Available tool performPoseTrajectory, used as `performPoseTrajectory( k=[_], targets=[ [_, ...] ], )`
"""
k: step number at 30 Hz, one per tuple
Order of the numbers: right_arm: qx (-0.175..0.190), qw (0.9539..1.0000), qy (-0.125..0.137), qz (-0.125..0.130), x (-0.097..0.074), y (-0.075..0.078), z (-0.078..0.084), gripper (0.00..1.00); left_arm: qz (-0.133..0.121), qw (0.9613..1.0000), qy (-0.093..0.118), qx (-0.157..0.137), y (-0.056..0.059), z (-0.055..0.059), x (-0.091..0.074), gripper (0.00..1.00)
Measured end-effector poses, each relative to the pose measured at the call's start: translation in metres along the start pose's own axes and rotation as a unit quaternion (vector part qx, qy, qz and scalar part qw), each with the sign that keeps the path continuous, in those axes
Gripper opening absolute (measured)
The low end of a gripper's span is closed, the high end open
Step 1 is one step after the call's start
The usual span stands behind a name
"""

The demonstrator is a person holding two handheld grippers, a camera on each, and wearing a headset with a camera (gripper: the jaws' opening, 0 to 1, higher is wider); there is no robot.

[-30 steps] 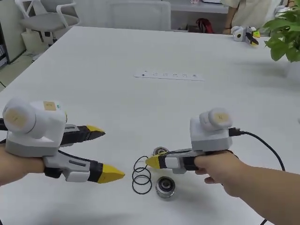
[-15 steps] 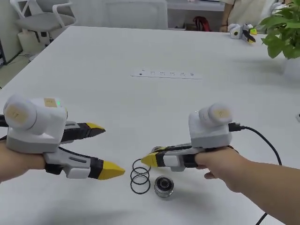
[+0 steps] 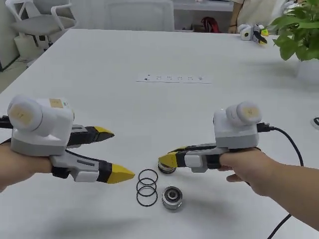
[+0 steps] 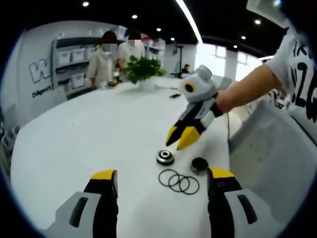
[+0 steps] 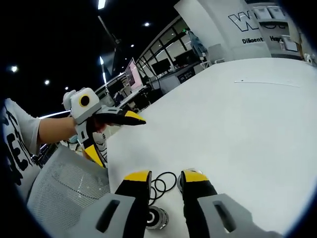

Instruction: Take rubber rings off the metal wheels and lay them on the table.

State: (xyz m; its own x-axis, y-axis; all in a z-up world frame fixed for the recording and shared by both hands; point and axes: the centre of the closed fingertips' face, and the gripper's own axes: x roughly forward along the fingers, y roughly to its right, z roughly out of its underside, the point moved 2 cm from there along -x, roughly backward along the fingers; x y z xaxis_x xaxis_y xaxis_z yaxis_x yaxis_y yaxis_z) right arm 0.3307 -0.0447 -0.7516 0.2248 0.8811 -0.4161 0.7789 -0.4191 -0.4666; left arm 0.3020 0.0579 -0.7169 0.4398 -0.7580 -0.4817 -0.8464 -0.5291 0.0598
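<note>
The white table [image 3: 149, 55] carries three thin black rubber rings [image 3: 147, 186], laid flat in a short overlapping row. Just right of the rings lies a round silver metal wheel [image 3: 172, 197], resting on its side. A second metal wheel [image 3: 166, 169] lies just beyond it, partly covered by the yellow tips of the right gripper [image 3: 168, 158], whose jaws stand close together. The left gripper [image 3: 113, 154] hovers left of the rings, jaws spread wide, holding nothing. A flat white power strip [image 3: 173, 78] lies well beyond, at mid-table. A black cable [image 3: 289, 149] trails from the right gripper.
</note>
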Motion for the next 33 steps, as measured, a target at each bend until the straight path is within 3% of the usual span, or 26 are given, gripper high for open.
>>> performPoseTrajectory(
  k=[10,16,25,33],
  targets=[
    [0.002,0.9998,0.006,0.021,-0.011,0.016,0.004,0.22,0.007,1.0000,0.002,-0.006,-0.001,-0.003,0.014,0.72],
    [-0.008,0.9995,-0.004,0.030,-0.014,0.022,0.010,0.23,0.007,1.0000,0.002,-0.005,-0.003,-0.004,0.021,0.70],
    [-0.033,0.9983,-0.023,0.041,-0.014,0.033,0.023,0.21,0.009,0.9999,0.001,-0.005,-0.005,-0.004,0.032,0.67],
    [-0.072,0.9959,-0.035,0.042,-0.013,0.033,0.032,0.20,0.017,0.9998,-0.008,-0.008,-0.003,0.002,0.043,0.61]
  ],
)
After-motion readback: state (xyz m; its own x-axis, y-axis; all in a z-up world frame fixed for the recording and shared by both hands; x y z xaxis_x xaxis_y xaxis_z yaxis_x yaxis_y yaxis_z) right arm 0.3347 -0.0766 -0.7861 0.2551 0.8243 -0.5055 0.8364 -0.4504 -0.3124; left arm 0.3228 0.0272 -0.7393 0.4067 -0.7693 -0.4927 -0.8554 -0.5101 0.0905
